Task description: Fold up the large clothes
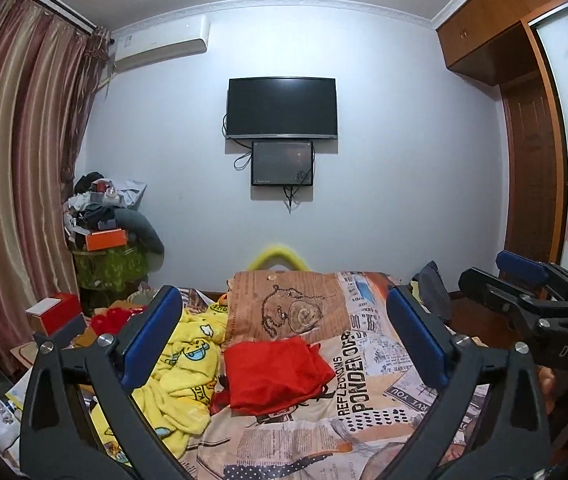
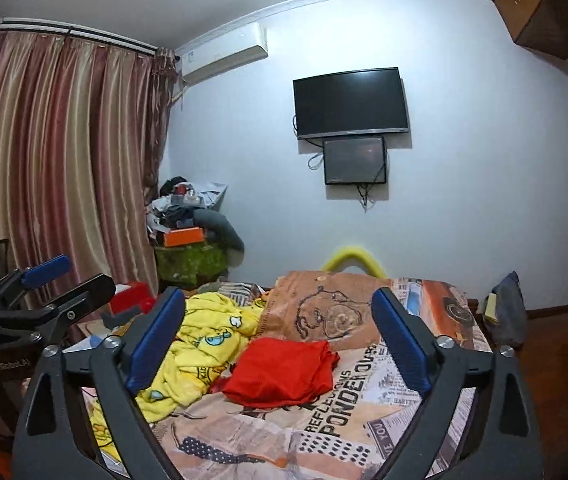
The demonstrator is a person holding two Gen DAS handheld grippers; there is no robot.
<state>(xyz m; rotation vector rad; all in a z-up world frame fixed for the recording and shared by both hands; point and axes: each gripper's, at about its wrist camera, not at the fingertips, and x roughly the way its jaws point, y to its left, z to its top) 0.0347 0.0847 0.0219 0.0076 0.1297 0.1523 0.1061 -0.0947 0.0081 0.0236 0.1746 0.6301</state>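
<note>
A red garment (image 1: 276,376) lies folded in a rough square on the printed bedspread (image 1: 363,360); it also shows in the right wrist view (image 2: 284,372). A yellow cartoon-print garment (image 1: 184,372) lies crumpled to its left, also in the right wrist view (image 2: 200,348). My left gripper (image 1: 284,340) is open and empty, held above the bed short of the red garment. My right gripper (image 2: 280,336) is open and empty too, beside the left one. Each gripper shows at the edge of the other's view, the right (image 1: 523,284) and the left (image 2: 44,284).
A cluttered stand with an orange box (image 1: 106,240) stands in the far left corner by the curtain (image 1: 16,184). Red and white boxes (image 1: 54,314) sit left of the bed. A dark bag (image 2: 503,312) lies at the bed's far right. A TV (image 1: 282,108) hangs on the far wall.
</note>
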